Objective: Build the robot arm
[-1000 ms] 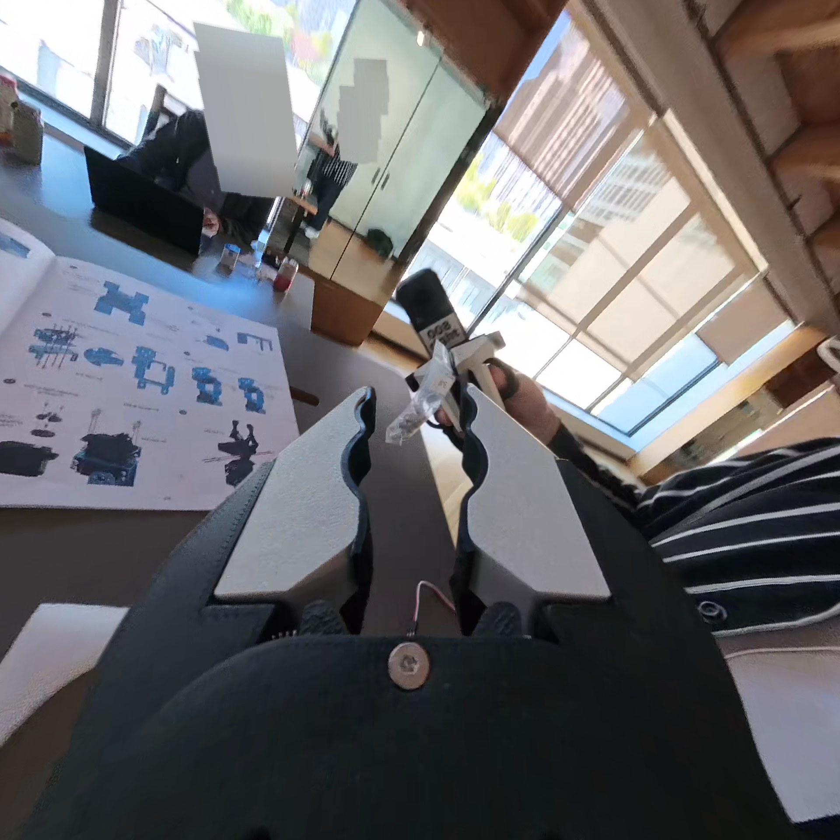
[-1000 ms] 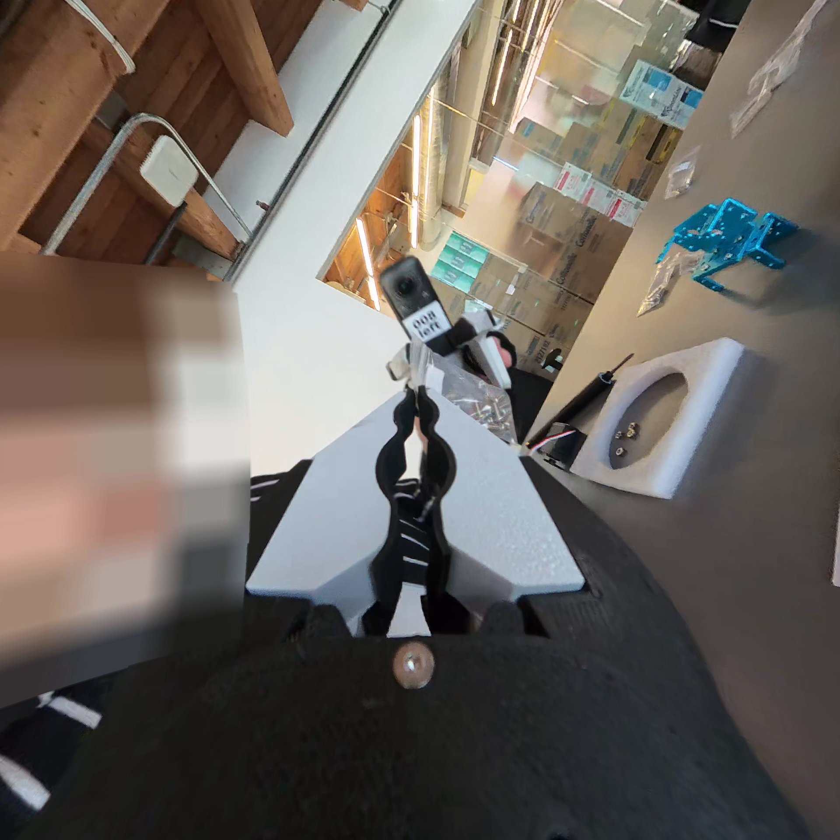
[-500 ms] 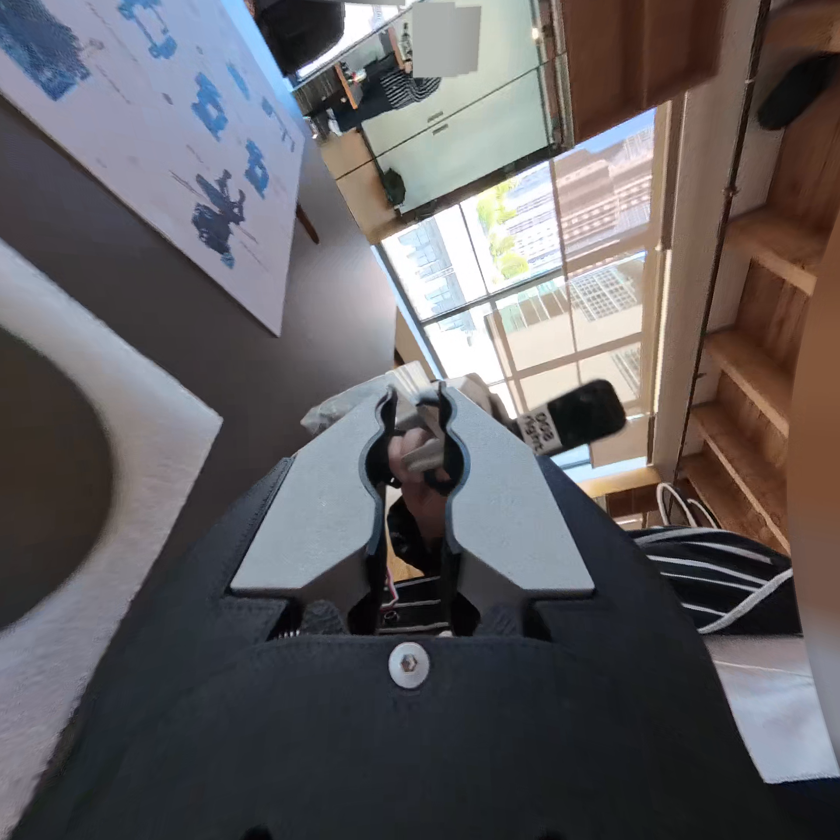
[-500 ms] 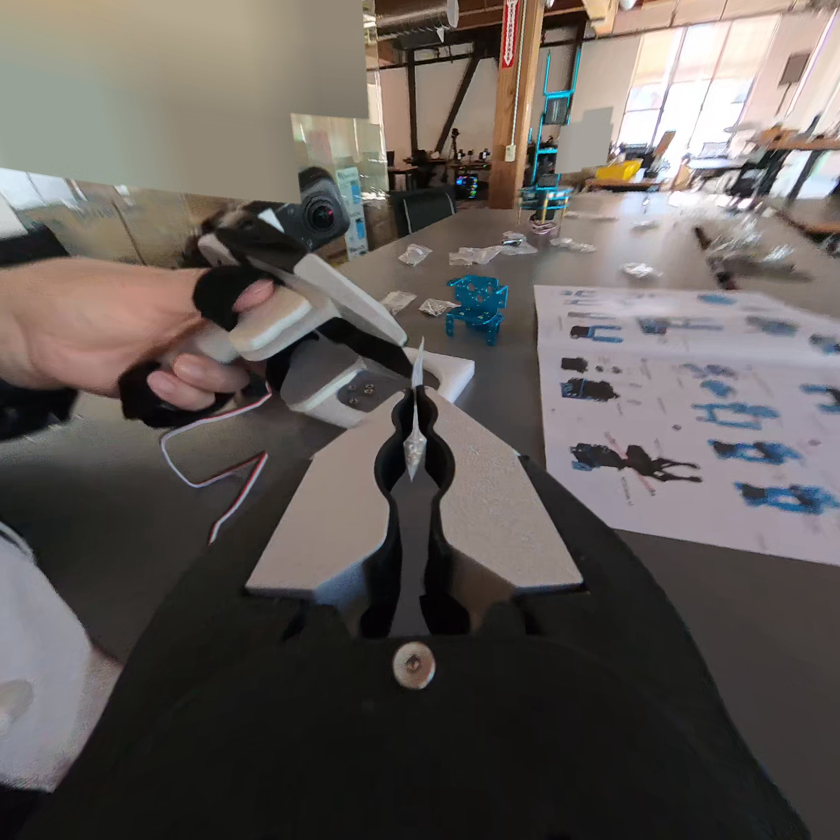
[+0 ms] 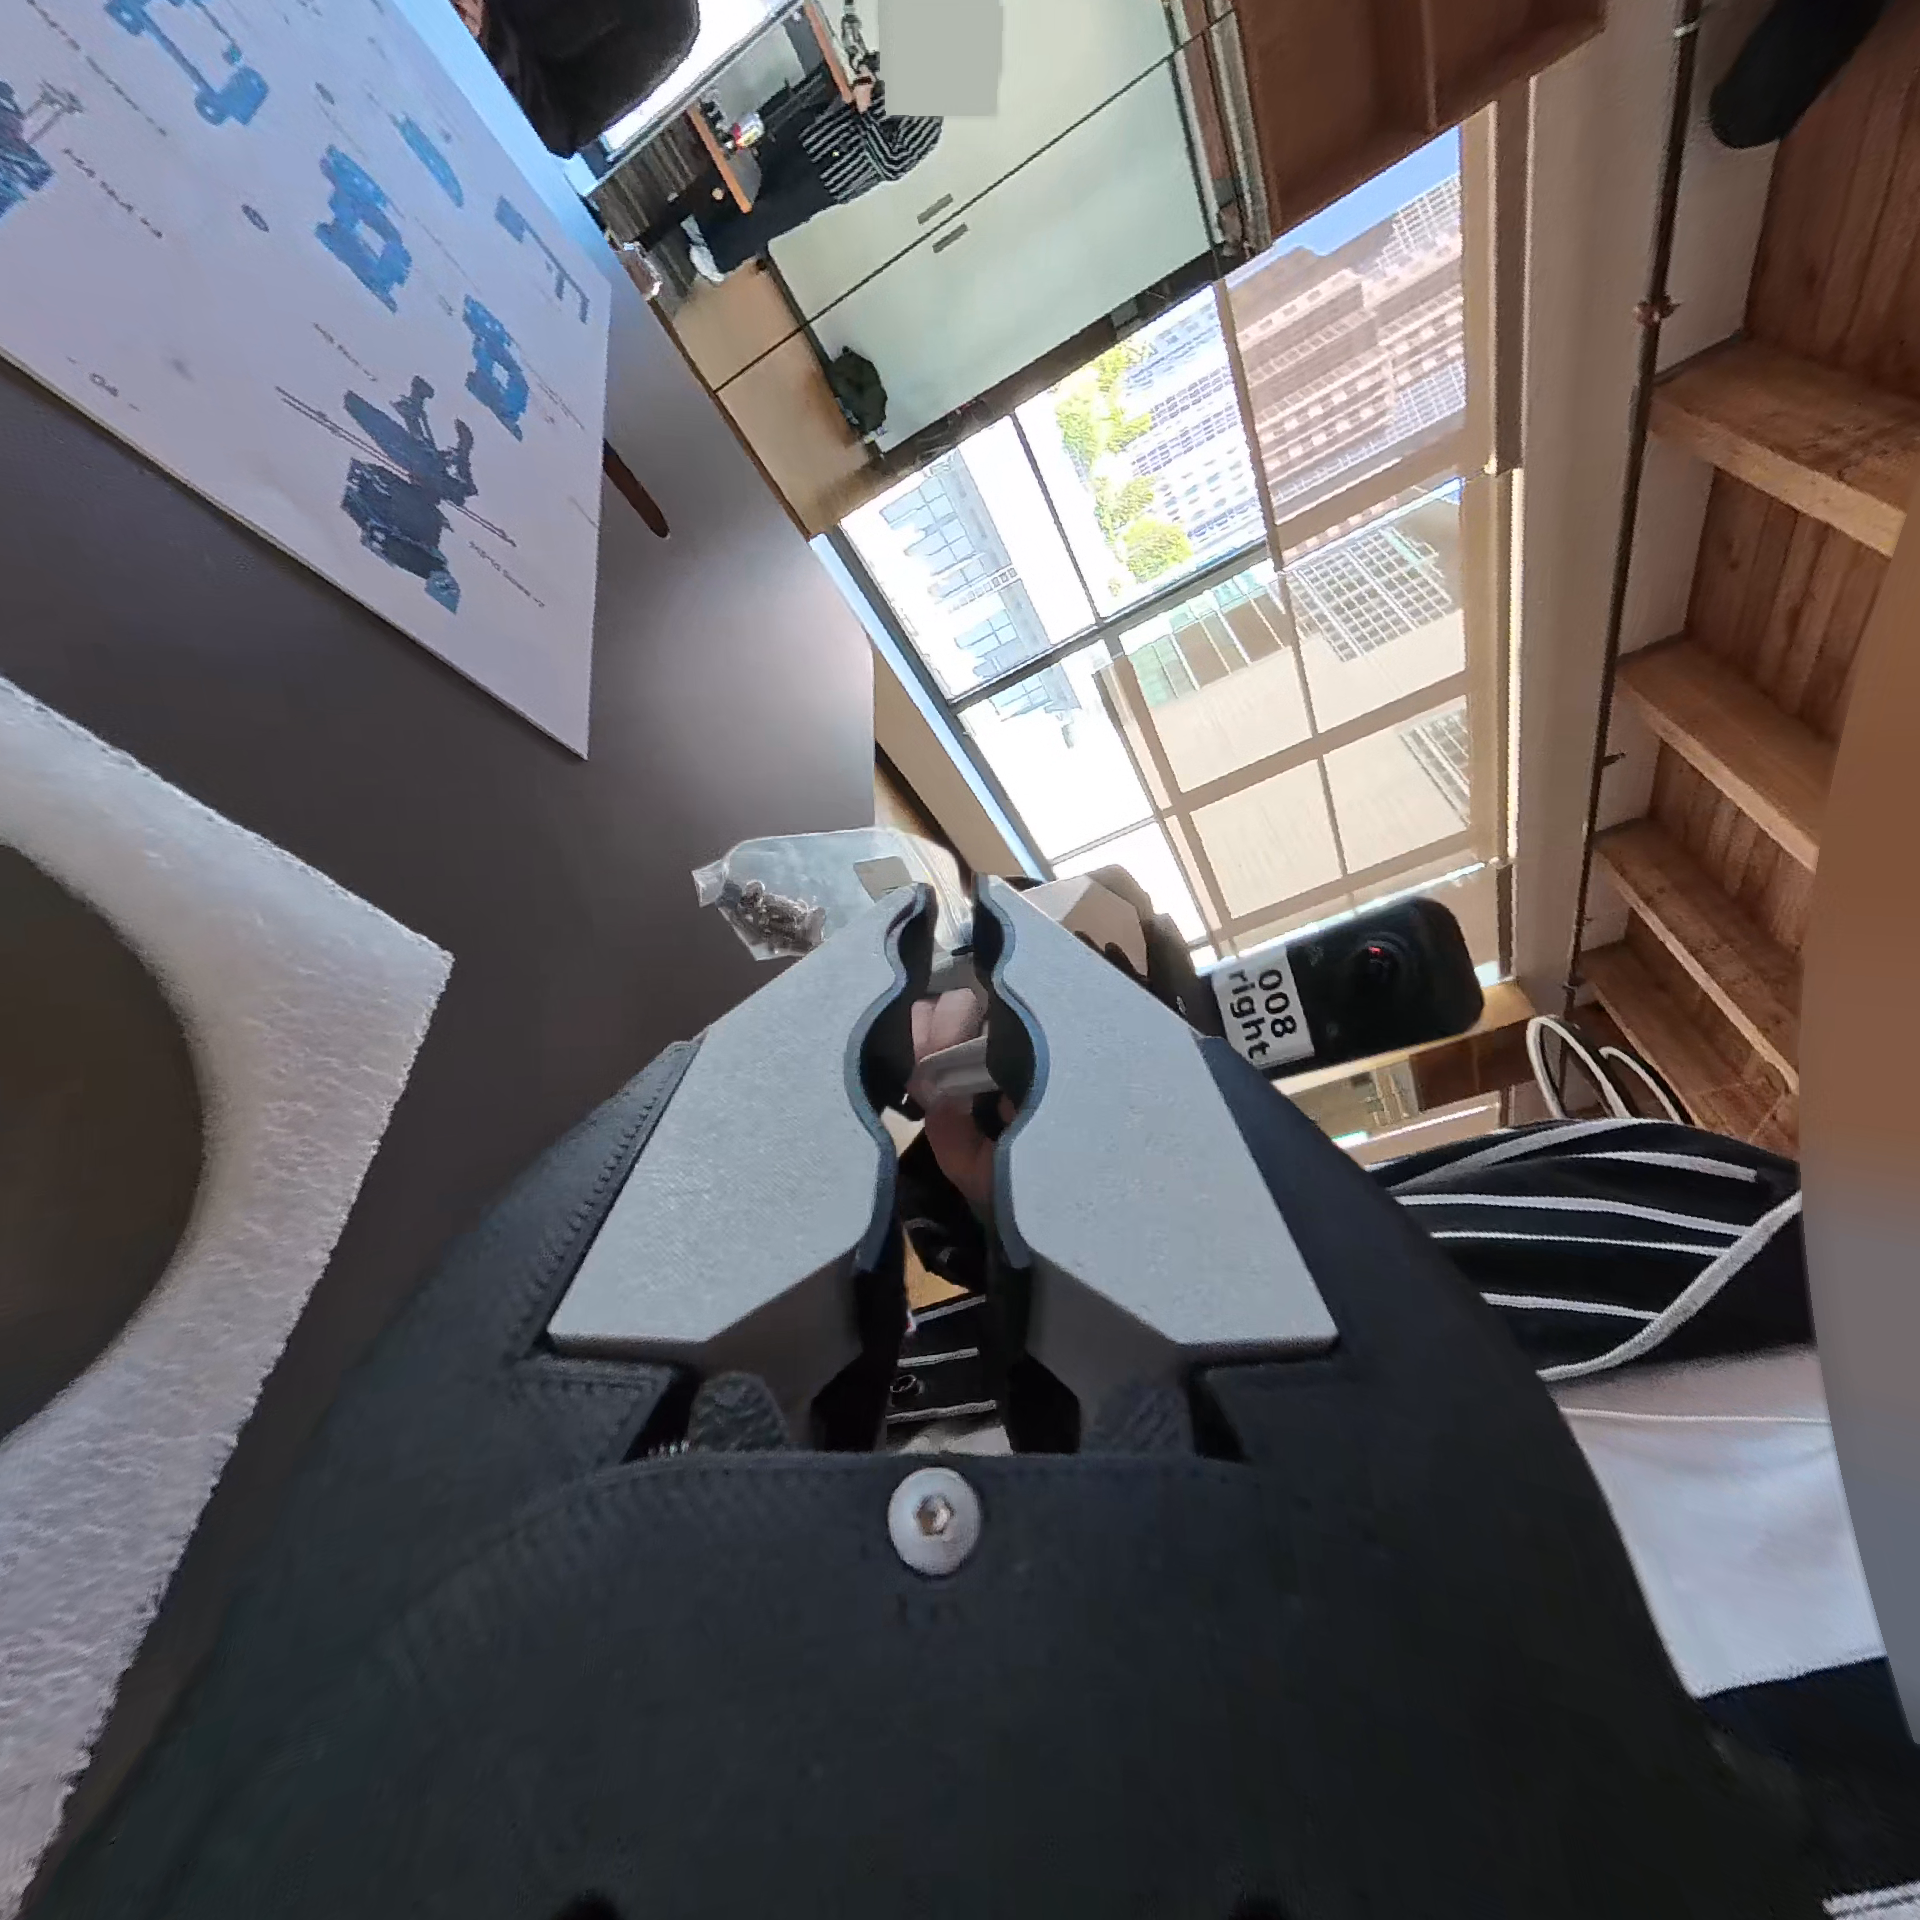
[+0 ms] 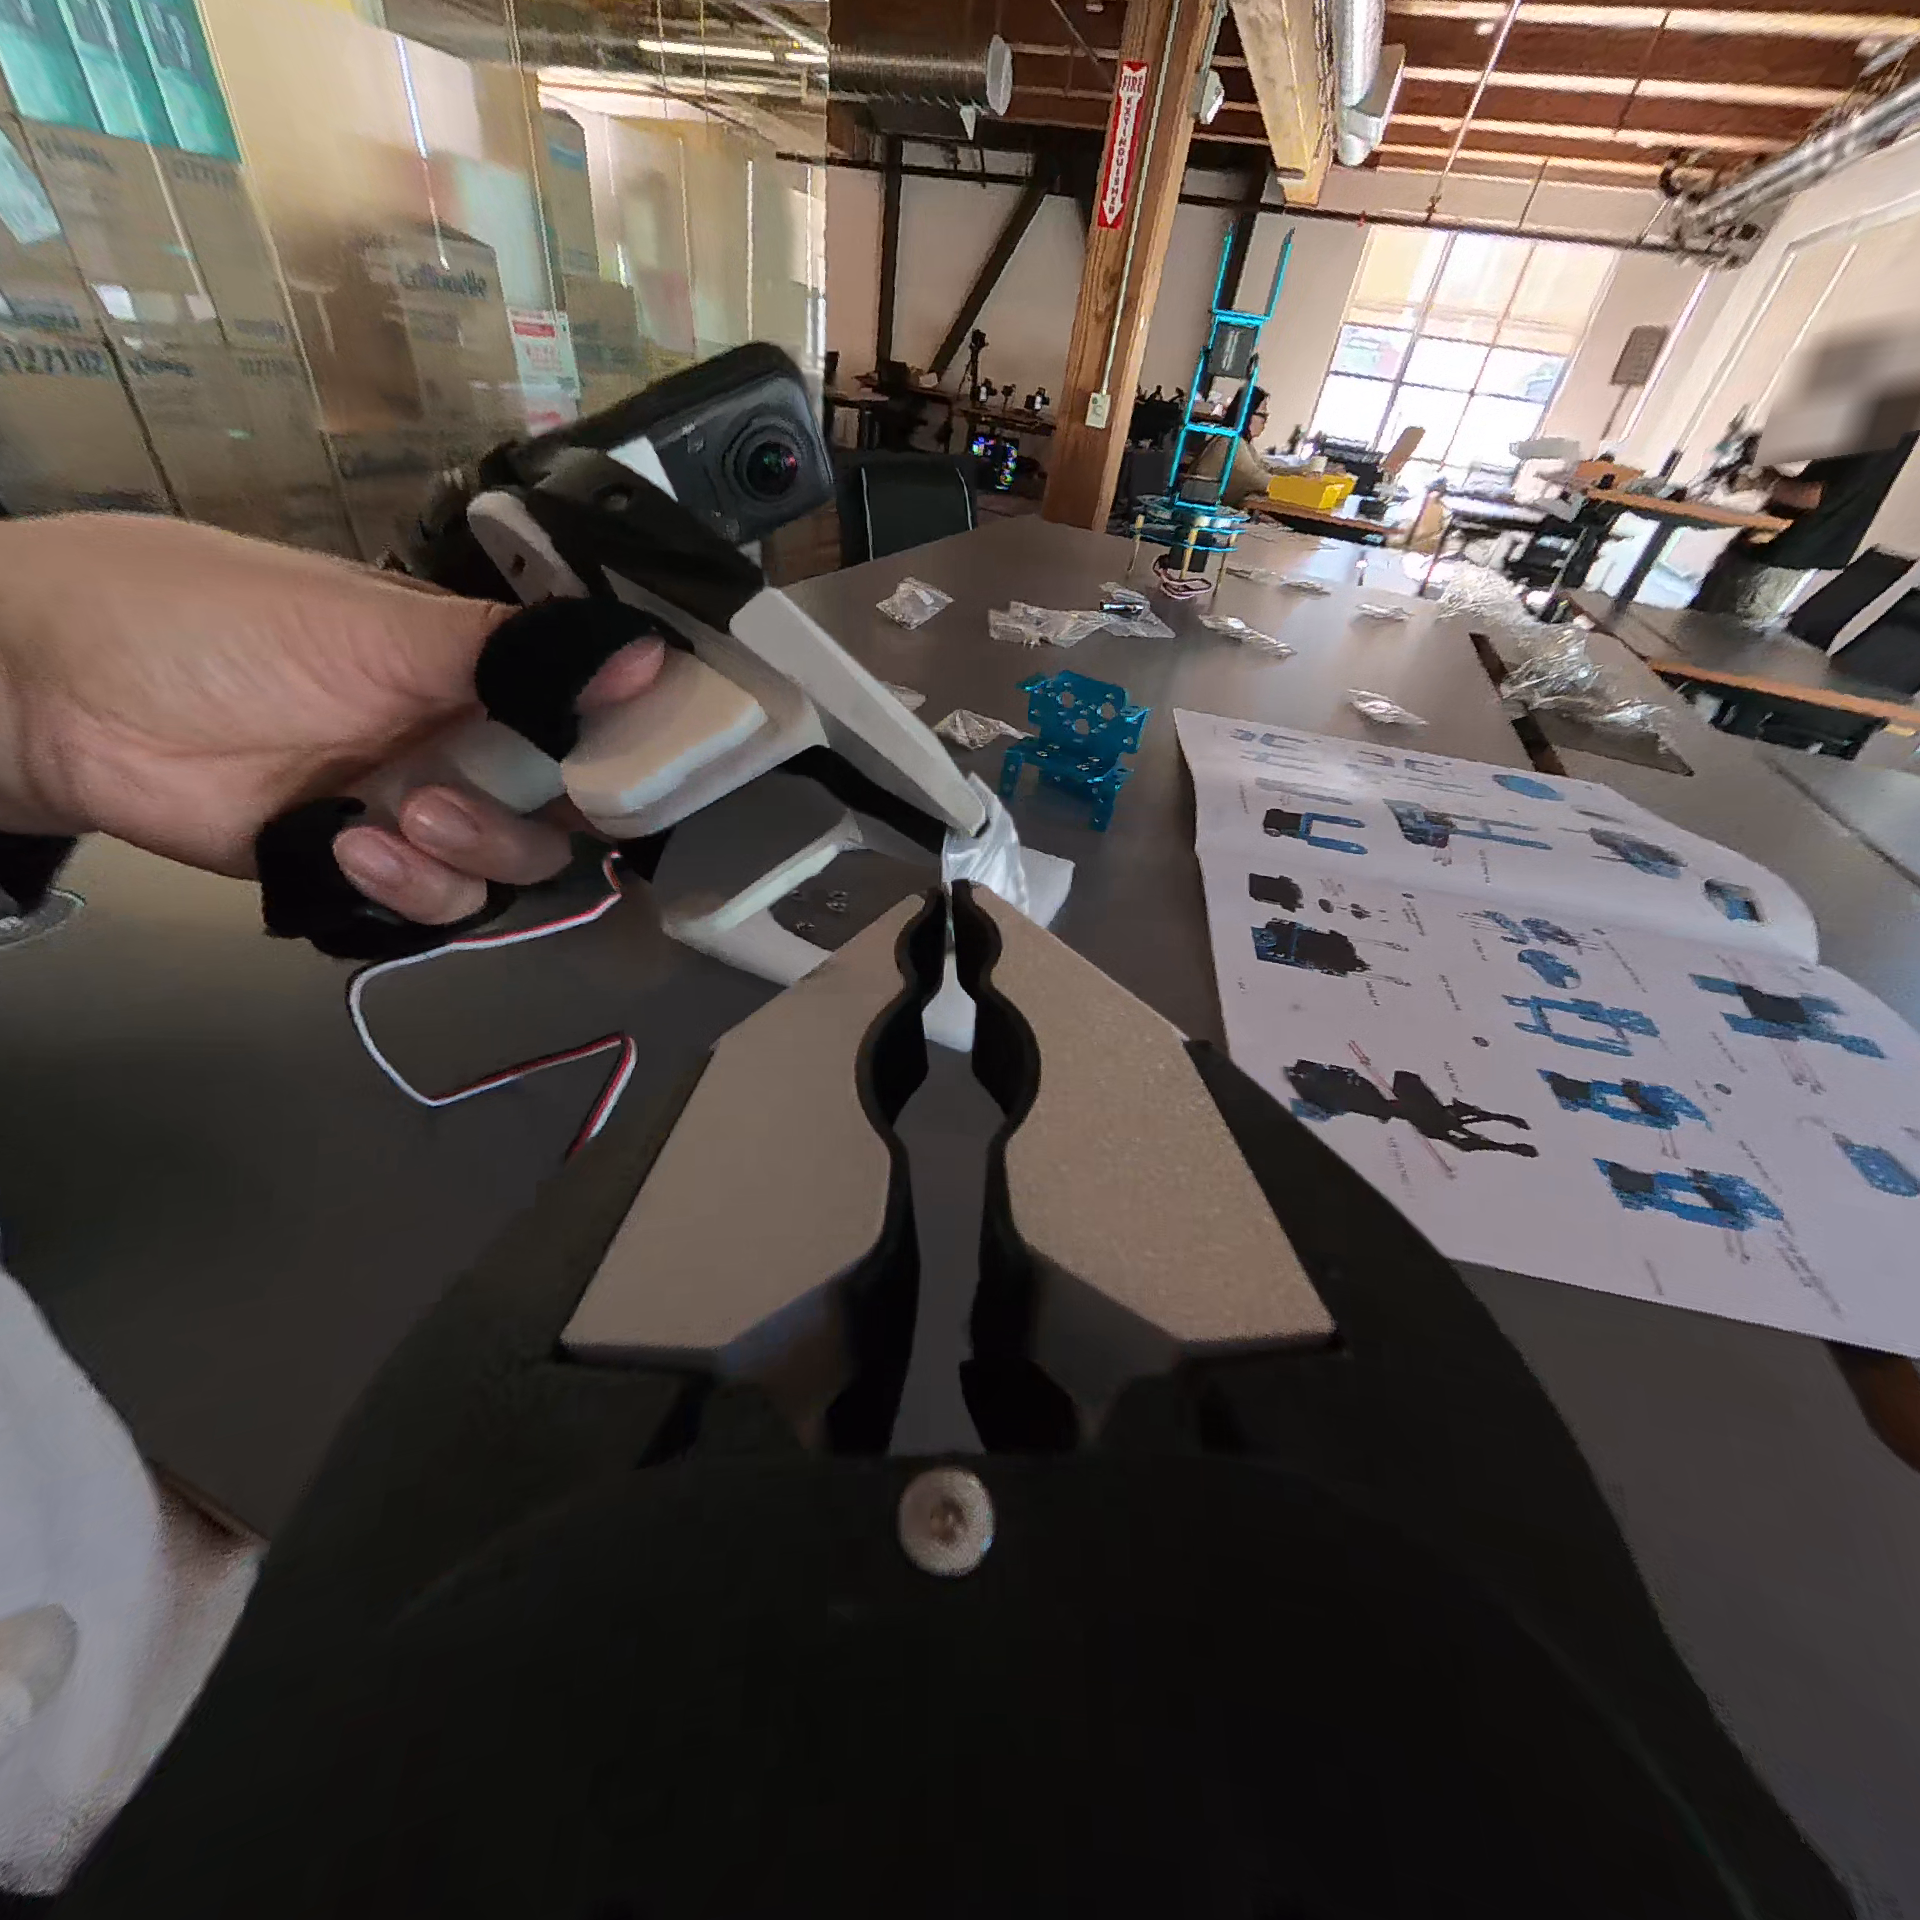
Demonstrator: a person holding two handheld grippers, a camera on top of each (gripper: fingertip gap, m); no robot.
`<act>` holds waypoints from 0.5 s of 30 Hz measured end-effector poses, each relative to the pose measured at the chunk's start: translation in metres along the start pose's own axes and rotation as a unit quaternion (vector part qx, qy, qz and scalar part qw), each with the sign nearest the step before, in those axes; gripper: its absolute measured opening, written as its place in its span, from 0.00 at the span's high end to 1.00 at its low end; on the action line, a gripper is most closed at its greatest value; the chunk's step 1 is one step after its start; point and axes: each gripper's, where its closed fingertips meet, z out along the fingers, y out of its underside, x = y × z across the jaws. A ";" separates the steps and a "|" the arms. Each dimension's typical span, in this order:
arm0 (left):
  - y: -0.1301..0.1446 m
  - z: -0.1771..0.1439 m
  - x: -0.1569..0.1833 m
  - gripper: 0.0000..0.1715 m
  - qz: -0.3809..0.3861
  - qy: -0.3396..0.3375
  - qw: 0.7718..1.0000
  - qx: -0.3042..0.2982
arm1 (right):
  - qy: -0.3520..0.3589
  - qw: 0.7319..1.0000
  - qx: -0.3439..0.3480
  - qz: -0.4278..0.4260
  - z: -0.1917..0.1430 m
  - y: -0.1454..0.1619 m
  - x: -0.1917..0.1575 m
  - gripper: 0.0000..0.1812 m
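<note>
A small clear plastic bag of dark screws (image 5: 774, 894) hangs in the air between my two grippers. My right gripper (image 6: 949, 899) is shut on the bag's thin lower edge (image 6: 997, 857). My left gripper (image 5: 954, 909) has its jaws drawn to a narrow slit at the bag's other end. In the right wrist view its white fingertips (image 6: 971, 821) pinch the bag from above, held by a person's hand (image 6: 260, 675). The right gripper's camera (image 5: 1351, 987) shows just beyond my left fingers.
Below lies a dark grey table (image 6: 1195, 582) with a white foam block with a round hole (image 5: 260, 1039), an open instruction sheet (image 6: 1558, 987), a blue metal bracket assembly (image 6: 1075, 748), a red-white-black wire (image 6: 488, 1081) and several small bags (image 6: 1039, 623). Windows and wooden shelves stand behind. The grippers are tip to tip, or close to it.
The left gripper's jaws have narrowed and its tips have come down onto the bag, right above the right gripper's tips. The right gripper has kept hold of the bag.
</note>
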 end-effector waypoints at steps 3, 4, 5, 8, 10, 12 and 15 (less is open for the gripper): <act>0.001 0.000 0.001 0.98 -0.004 0.011 1.000 -0.001 | -0.021 0.998 0.010 0.056 0.000 -0.001 -0.002 1.00; 0.003 0.001 -0.001 1.00 -0.003 0.007 1.000 -0.008 | -0.036 0.997 0.006 0.069 0.000 0.001 -0.004 1.00; 0.005 0.001 -0.005 1.00 -0.001 -0.005 1.000 -0.017 | -0.049 0.995 -0.004 0.082 0.001 0.005 -0.006 0.99; 0.013 0.002 -0.018 1.00 0.000 -0.038 0.998 -0.048 | -0.093 0.985 -0.023 0.142 0.000 0.010 -0.008 0.96; 0.021 0.003 -0.029 1.00 0.006 -0.072 0.995 -0.074 | -0.117 0.967 -0.044 0.223 -0.002 0.014 -0.004 0.93; 0.026 0.007 -0.032 1.00 0.012 -0.082 0.993 -0.085 | -0.139 0.939 -0.071 0.308 -0.002 0.019 -0.001 0.91; 0.031 0.012 -0.031 1.00 0.017 -0.089 0.991 -0.099 | -0.159 0.911 -0.132 0.356 -0.003 0.032 -0.004 0.88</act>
